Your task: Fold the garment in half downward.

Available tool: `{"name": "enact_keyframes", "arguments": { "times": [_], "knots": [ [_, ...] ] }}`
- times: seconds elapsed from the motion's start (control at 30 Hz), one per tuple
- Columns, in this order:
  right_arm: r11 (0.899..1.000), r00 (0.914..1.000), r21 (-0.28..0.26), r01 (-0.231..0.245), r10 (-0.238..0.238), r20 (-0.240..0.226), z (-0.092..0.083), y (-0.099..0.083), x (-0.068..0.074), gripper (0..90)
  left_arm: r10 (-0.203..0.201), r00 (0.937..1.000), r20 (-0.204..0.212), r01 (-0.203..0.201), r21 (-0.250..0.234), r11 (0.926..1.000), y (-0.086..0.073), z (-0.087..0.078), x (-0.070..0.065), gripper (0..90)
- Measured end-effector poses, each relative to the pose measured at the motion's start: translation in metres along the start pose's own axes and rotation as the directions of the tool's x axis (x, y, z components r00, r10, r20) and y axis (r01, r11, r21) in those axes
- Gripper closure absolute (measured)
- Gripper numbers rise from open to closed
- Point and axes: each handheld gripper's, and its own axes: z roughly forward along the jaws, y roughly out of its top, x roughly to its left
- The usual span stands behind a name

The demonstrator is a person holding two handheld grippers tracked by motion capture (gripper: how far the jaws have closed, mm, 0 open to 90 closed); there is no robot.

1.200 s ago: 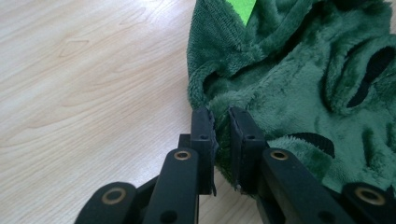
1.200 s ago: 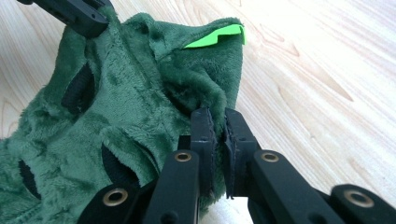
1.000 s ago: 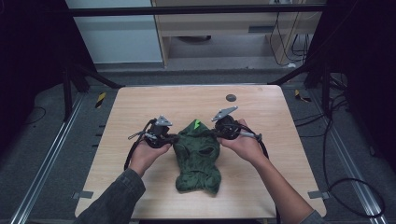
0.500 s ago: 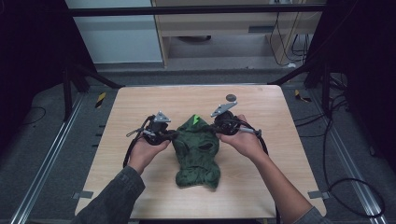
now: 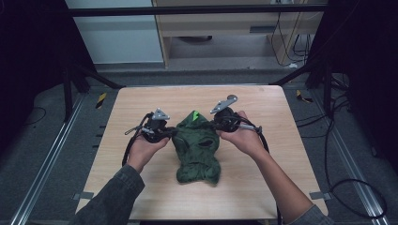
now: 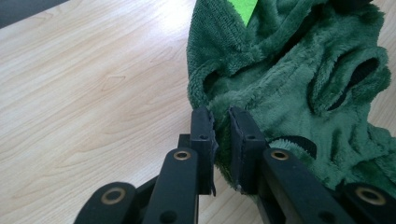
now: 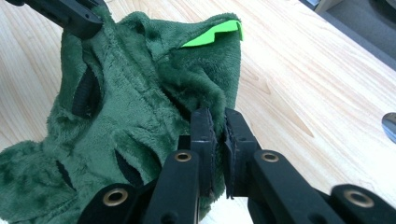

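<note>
The green fleece garment (image 5: 197, 147) lies mid-table (image 5: 281, 187); the left gripper (image 5: 172, 133) pinches its left edge, the right gripper (image 5: 214, 125) its right edge, both jaws clamped narrow on cloth

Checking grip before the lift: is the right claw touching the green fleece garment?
Touching. The right gripper view shows the right claw shut on a pinched edge of the green fleece garment, with fabric between its jaws.

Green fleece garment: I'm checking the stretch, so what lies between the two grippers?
In the high view, the green fleece garment spans between the left gripper and right gripper; each pinches one edge.
</note>
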Motion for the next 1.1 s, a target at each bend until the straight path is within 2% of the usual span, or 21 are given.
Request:
{"name": "enact_keyframes", "arguments": {
  "times": [0.4,1.1],
  "knots": [
    [1.0,0.9997,0.003,0.025,-0.025,0.004,-0.001,-0.003,0.003,84.1,0.021,0.9998,-0.002,-0.021,0.008,0.9997,-0.003,0.001,-0.004,80.3],
    [1.0,0.9997,-0.017,0.025,-0.025,0.003,-0.007,-0.02,0.01,83.7,0.033,0.9992,0.021,-0.033,-0.005,0.9994,-0.013,-0.001,-0.016,81.1]
  ]
}}
